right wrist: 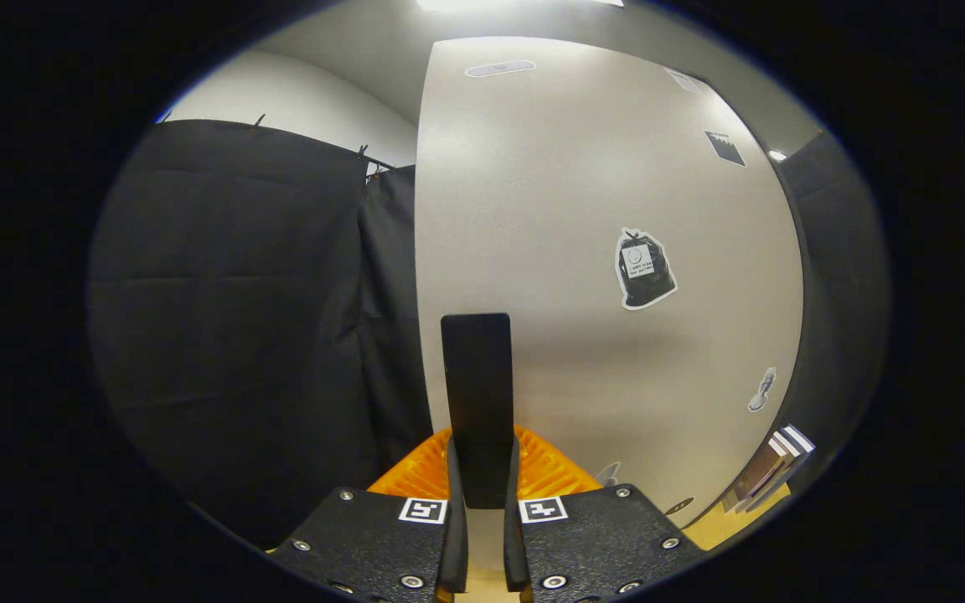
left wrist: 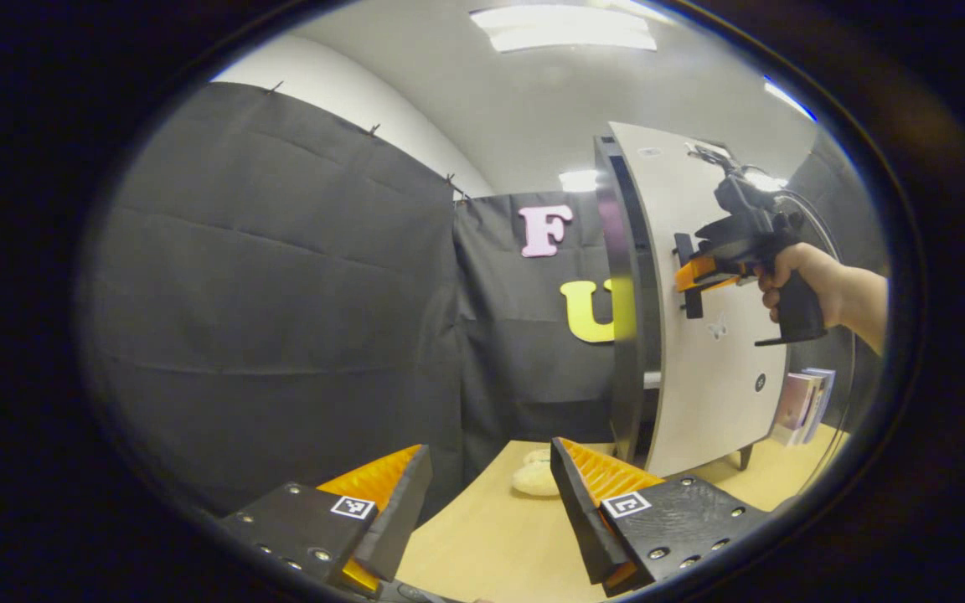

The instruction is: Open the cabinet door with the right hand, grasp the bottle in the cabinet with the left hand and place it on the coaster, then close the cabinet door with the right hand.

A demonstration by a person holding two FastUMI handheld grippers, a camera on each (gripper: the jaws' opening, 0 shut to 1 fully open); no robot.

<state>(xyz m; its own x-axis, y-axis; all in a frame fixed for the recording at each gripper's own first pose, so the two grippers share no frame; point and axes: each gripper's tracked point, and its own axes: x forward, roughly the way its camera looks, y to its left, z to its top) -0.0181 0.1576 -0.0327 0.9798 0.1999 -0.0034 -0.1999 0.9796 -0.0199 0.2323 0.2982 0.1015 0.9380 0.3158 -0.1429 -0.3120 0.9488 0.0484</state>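
Observation:
In the left gripper view the white cabinet door stands at the right, with a black vertical handle on its face. A hand holds my right gripper, which is shut on that handle. The right gripper view looks straight at the door; my right gripper clamps the black handle between both fingers. My left gripper hangs open with nothing in it, low over the wooden table. A pale round coaster lies on the table by the cabinet's foot. The door hides the cabinet's inside.
The cabinet's dark glossy side faces my left gripper. A few books stand to the right of the cabinet, also visible as books low right in the right gripper view. Stickers dot the door. Black cloth walls close off the left and back.

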